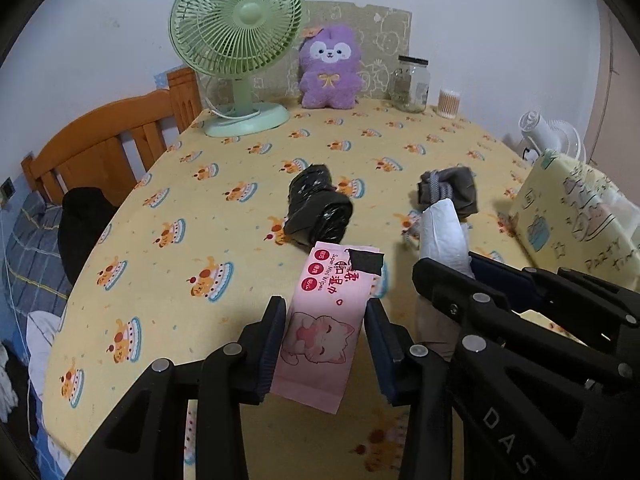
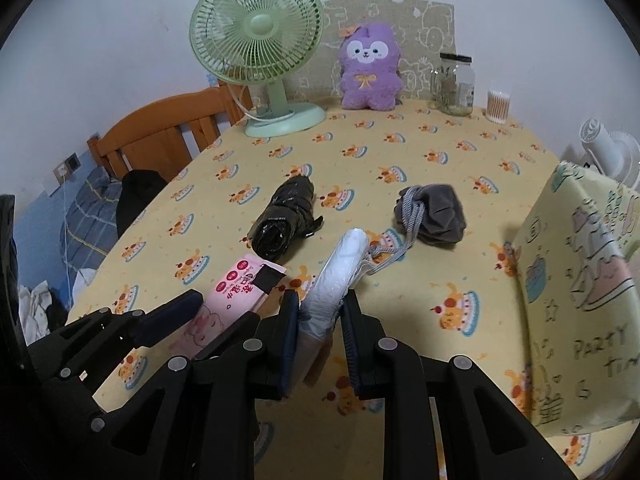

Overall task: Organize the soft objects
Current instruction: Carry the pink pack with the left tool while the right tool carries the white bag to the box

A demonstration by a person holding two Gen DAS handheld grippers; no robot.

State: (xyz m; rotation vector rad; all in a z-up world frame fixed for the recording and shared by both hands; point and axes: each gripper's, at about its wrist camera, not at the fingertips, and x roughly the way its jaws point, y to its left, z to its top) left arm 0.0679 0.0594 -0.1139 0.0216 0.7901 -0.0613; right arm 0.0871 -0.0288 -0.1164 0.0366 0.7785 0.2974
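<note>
Yellow cloth printed with cake-and-puppy motifs covers the table (image 1: 240,200), which is set against a pale wall with a wooden bed frame (image 1: 100,136) at the left.

One pink wipes packet (image 1: 320,320) is clamped between the pads of the left gripper (image 1: 320,332); "Super Mini Wipes" can be read on it beside red Chinese characters, with a cartoon cat below and a black patch over its far end. One white plastic-wrapped roll (image 2: 340,272) is pinched by the right gripper (image 2: 320,320), its far end pointing toward the middle of the table. The two grippers are held side by side at the near edge.

Just beyond them, two soft things are seen on the cloth: a black bag roll (image 2: 280,220) to the left and a grey drawstring pouch (image 2: 436,216) to the right, its cord trailing near the white roll. At the right, one fabric box (image 2: 580,280) marked "PARTY" is stood. Along the far edge are lined one green desk fan (image 1: 236,40), one purple plush toy (image 1: 330,68), one glass jar (image 1: 412,84) and one tub of cotton swabs (image 1: 449,102).
</note>
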